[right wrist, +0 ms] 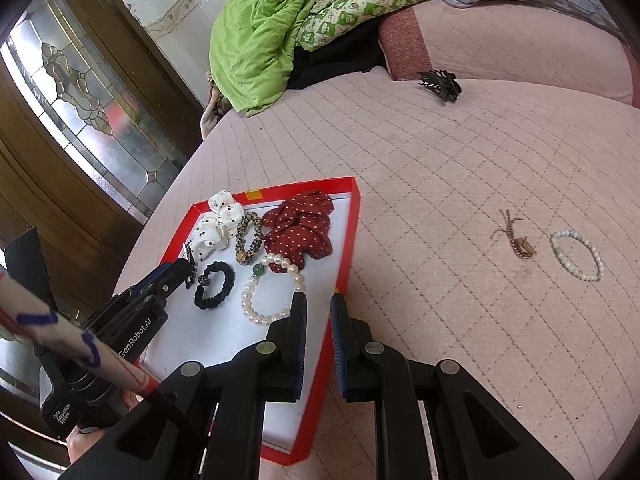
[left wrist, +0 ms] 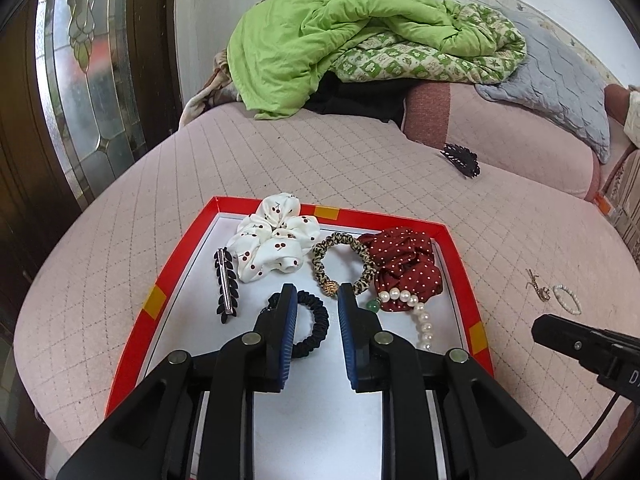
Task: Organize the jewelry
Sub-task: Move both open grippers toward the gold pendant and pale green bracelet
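A red-rimmed tray (left wrist: 168, 276) (right wrist: 348, 240) lies on the pink quilted bed. It holds a white cherry scrunchie (left wrist: 276, 236), a black leaf hair clip (left wrist: 226, 286), a black hair tie (left wrist: 312, 320) (right wrist: 214, 286), a leopard hair tie (left wrist: 344, 260), a red dotted scrunchie (left wrist: 408, 264) (right wrist: 302, 230) and a pearl bracelet (left wrist: 420, 312) (right wrist: 272, 292). My left gripper (left wrist: 318, 294) is open and empty over the tray, above the black hair tie. My right gripper (right wrist: 318, 300) is slightly open and empty over the tray's right rim. A gold tassel piece (right wrist: 516, 238) and a pale bead bracelet (right wrist: 576, 254) lie on the bed right of the tray.
A black claw clip (left wrist: 460, 160) (right wrist: 440, 80) lies far back on the bed. A green quilt (left wrist: 340, 32) and grey pillow (left wrist: 560, 80) are piled at the back. A glass-panelled wooden door (left wrist: 80, 80) stands on the left.
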Motion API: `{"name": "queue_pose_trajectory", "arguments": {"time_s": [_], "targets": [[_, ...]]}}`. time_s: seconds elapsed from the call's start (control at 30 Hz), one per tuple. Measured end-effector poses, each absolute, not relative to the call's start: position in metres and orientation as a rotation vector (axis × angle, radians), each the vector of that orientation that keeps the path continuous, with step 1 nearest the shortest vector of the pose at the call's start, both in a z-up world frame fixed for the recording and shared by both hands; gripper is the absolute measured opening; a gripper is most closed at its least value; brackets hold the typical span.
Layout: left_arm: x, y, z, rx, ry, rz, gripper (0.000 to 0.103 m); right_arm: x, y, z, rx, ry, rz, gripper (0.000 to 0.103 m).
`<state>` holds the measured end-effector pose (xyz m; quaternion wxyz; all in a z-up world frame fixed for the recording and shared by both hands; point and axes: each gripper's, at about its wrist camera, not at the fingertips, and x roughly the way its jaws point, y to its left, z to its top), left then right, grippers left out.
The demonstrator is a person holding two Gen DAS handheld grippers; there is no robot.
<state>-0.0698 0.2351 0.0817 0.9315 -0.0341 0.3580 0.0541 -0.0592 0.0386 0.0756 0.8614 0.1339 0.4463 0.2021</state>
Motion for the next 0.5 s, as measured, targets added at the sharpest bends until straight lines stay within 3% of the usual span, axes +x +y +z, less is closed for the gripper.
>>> {"name": "queue_pose_trajectory", "arguments": {"time_s": [0.5], "targets": [[-0.085,0.197,0.085,0.017,0.701,0.097,0.022,-0.071,-0.006,0.076,0.321,0.925,0.385,0.016]]}}
